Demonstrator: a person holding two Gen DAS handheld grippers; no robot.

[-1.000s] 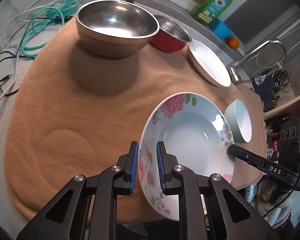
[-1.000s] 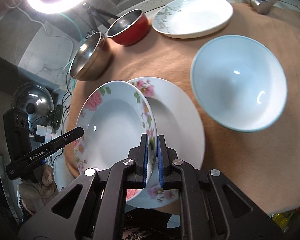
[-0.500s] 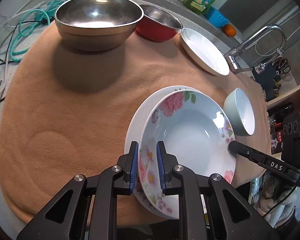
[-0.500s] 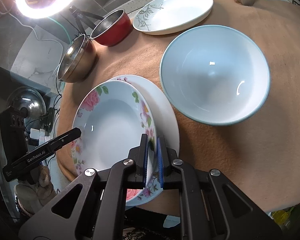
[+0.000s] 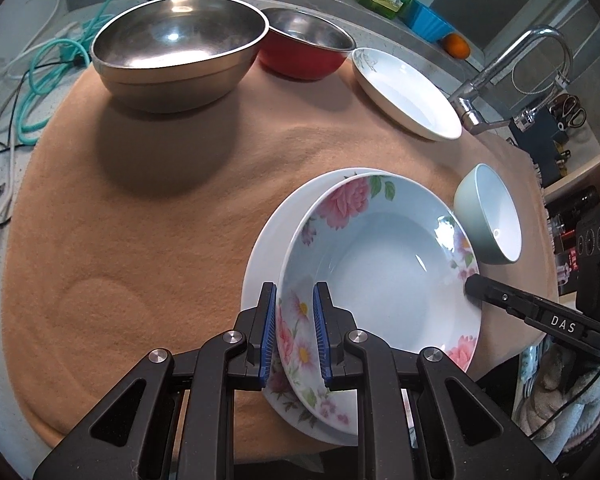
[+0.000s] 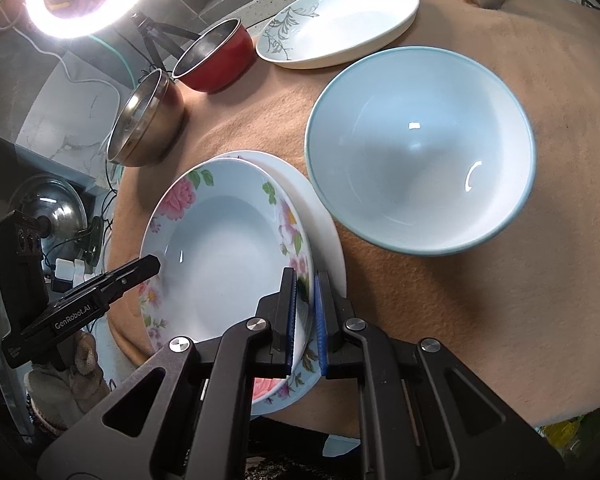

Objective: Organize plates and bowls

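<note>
left wrist view: left gripper clenched on near rim of floral plate, which sits over a second plate on the tan cloth; right wrist view: right gripper clamped on the floral plate's opposite rim, pale bowl just beside.

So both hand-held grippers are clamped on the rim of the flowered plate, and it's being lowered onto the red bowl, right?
Not quite. Both hand-held grippers, left and right, do clamp the flowered plate, but beneath it is another flowered plate, not the red bowl at the back. The left wrist view shows it.
</note>
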